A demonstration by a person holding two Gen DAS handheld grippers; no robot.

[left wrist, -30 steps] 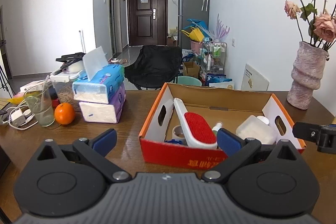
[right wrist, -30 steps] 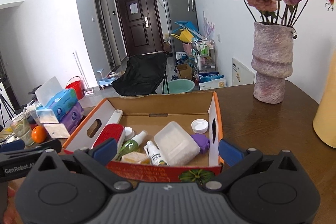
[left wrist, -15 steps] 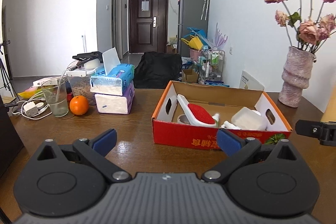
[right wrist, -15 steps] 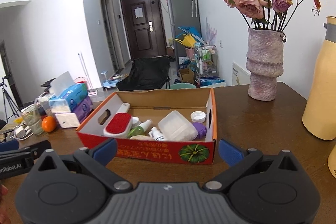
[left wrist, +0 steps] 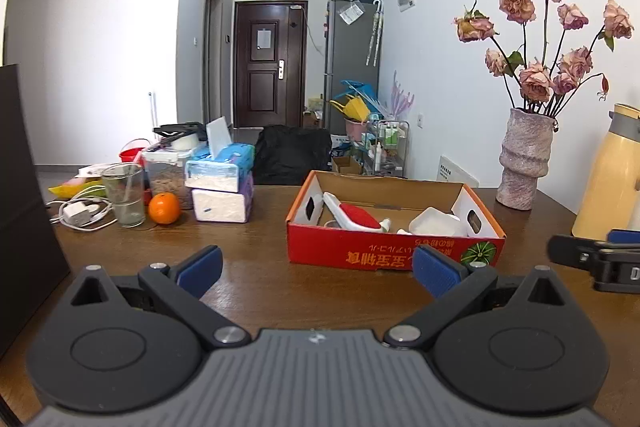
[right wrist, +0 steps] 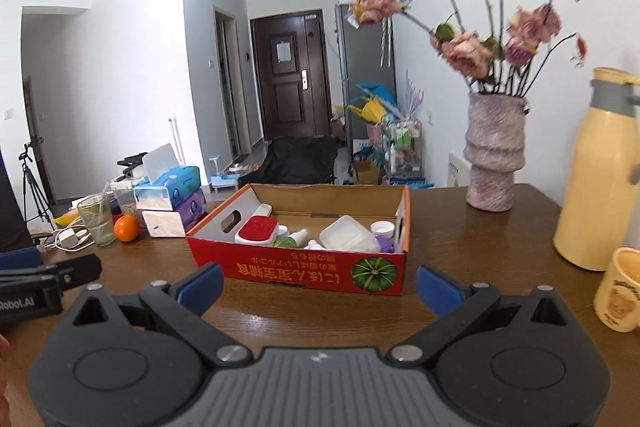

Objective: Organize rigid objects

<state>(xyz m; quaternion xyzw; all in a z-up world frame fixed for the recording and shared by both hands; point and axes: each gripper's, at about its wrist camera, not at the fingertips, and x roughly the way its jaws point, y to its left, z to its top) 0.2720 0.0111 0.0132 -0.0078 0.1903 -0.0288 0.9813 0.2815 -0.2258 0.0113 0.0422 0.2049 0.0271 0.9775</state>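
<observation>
Both claws hang spread wide with nothing between the pads: the left claw [left wrist: 316,265] and the right claw [right wrist: 318,283] sit low over the bench [right wrist: 460,227], on the near side of the red cardboard box [right wrist: 304,269] and apart from it. The rigid things lie inside that box: a white brush with a red pad [right wrist: 256,230], a white lidded plastic container [right wrist: 348,239], small spray bottles [right wrist: 298,238], a white cap [right wrist: 382,227] and a purple piece [right wrist: 386,246] that is too small to name with certainty.

Judged by look, all are light and stiff. The brush should take a grip best across its narrow handle, since the wide padded head may overfill the pads. The container is smooth and likely slippery, so pinch it across its short sides. The bottles are round and could roll; close on the body, not the nozzle
</observation>
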